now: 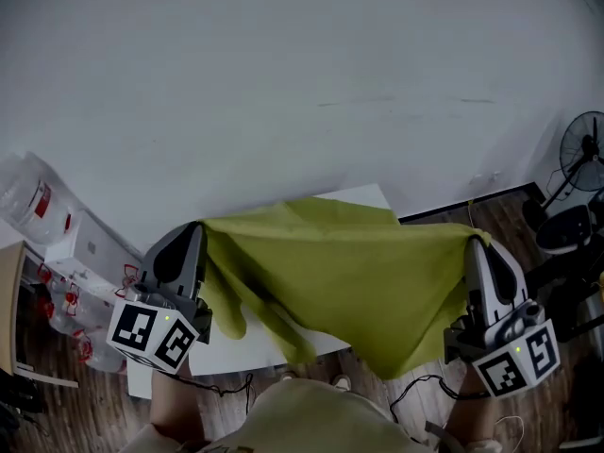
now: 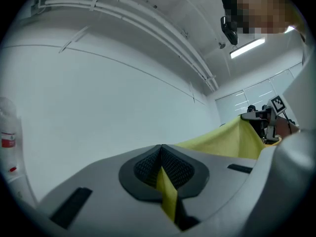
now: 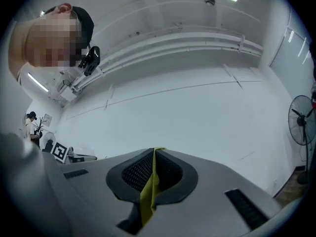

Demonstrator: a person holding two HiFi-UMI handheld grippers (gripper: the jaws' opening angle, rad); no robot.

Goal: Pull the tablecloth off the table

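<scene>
The left gripper [image 1: 193, 232] and right gripper [image 1: 475, 245] are held up well apart, with the yellow-green cloth [image 1: 349, 272] spread between them. Each gripper's jaws are clamped on an upper corner of the cloth. The left gripper view shows a thin fold pinched between the black pads [image 2: 143, 168], and the right gripper view shows the same. The cloth sags from the two grips and hangs lowest near the right gripper. Under it lies the white bench [image 1: 241, 345], with its far corner showing above the cloth and a near-left strip bare. I cannot tell whether the cloth touches the bench. A fan [image 1: 585, 149] stands at the far right, and bottles [image 1: 33, 194] lie at the left, below a pale wall [image 1: 283, 74].
</scene>
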